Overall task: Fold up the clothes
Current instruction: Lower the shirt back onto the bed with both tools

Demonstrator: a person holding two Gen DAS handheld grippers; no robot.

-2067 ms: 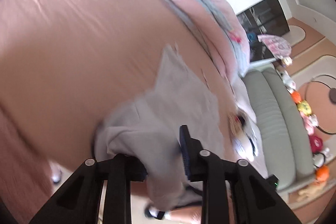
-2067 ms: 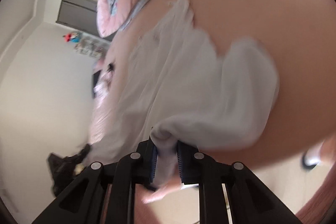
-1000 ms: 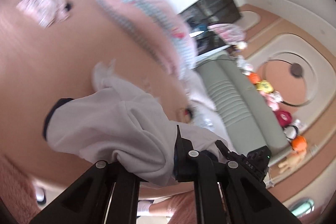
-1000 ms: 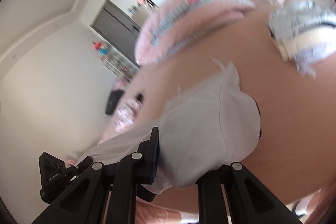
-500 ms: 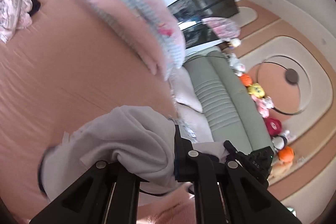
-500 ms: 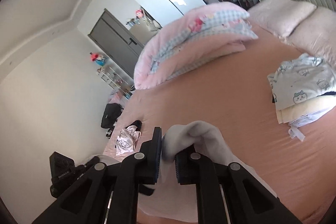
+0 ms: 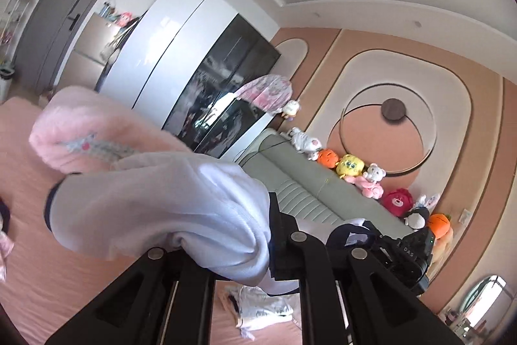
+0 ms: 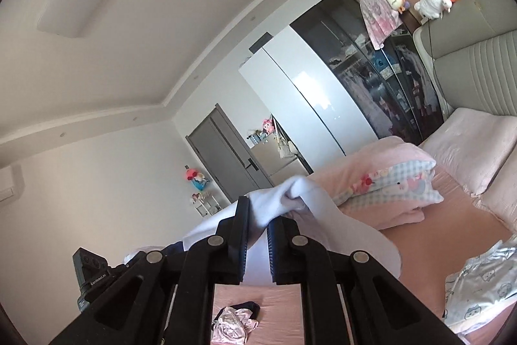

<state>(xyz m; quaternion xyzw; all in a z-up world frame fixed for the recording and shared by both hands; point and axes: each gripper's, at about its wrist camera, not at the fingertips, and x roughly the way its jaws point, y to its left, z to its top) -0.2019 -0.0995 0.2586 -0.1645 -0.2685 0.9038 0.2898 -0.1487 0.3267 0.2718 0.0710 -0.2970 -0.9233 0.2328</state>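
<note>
My left gripper (image 7: 223,248) and right gripper (image 8: 258,235) each pinch the white shirt (image 7: 155,202) nearly closed, holding it above the pink bed (image 8: 446,235), its body hanging toward 6 o'clock, stretched between both.

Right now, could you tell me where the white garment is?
The white garment hangs above the pink bed, pinched in both the right gripper and the left gripper, in front of the folded pink quilt.
</note>
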